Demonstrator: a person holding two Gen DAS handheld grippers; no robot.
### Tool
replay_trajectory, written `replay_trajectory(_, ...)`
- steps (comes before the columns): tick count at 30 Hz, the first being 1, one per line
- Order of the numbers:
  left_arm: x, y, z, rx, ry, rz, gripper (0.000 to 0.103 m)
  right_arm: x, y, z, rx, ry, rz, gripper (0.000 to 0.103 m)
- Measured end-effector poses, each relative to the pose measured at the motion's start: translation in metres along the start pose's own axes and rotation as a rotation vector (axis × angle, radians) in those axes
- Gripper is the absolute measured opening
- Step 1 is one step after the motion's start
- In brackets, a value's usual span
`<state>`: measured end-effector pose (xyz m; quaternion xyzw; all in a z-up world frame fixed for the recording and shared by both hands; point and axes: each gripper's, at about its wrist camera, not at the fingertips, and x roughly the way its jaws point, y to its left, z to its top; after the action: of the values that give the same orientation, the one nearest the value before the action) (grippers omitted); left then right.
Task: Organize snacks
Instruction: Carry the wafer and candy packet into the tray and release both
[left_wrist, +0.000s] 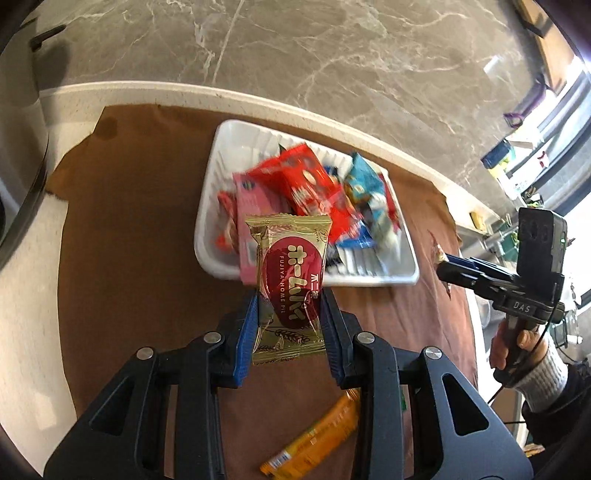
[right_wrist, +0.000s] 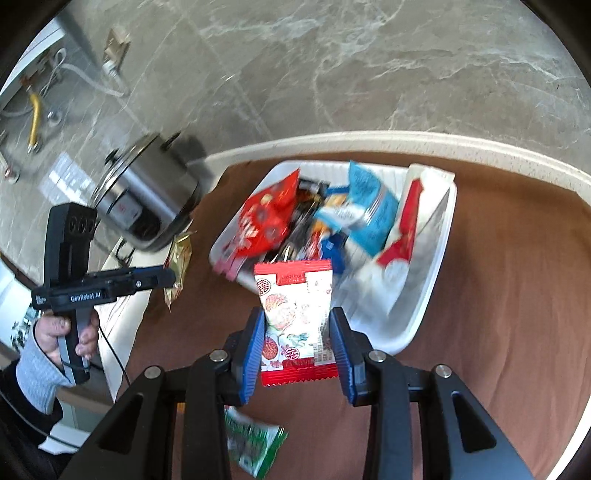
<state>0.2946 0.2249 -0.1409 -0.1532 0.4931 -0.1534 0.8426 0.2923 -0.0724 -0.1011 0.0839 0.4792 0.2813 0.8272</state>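
Your left gripper (left_wrist: 290, 317) pinches the gold pie packet (left_wrist: 286, 280), your right gripper (right_wrist: 297, 347) the red-and-white packet (right_wrist: 295, 314), both just short of the white tray (left_wrist: 210, 192). Carry each over its rim before releasing.

Bright daylight, motion blur (fisheye-warped edges)

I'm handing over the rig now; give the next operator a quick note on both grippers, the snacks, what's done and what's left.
Left gripper: jaws shut on a gold pie packet, held short of the white tray.
Right gripper: holds a red-and-white snack packet, also near the tray.
Done: several snacks sit in the tray.
Left: drop both packets in, then collect the orange bar and green packet on the brown cloth.
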Motion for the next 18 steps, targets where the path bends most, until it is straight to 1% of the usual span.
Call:
replay_trajectory(8,0.026,0.017,0.038,-0.001,0.0,0.012,0.03,0.015,-0.022,0.022,0.101,-0.046,-0.041,0.038)
replay_trajectory(12,0.041,0.022,0.05,0.002,0.008,0.021,0.03,0.023,-0.021,0.027,0.102,-0.044,-0.053,0.039)
replay_trajectory(18,0.061,0.024,0.058,0.014,0.025,0.043,0.03,0.037,-0.017,0.029,0.081,-0.032,-0.09,0.041)
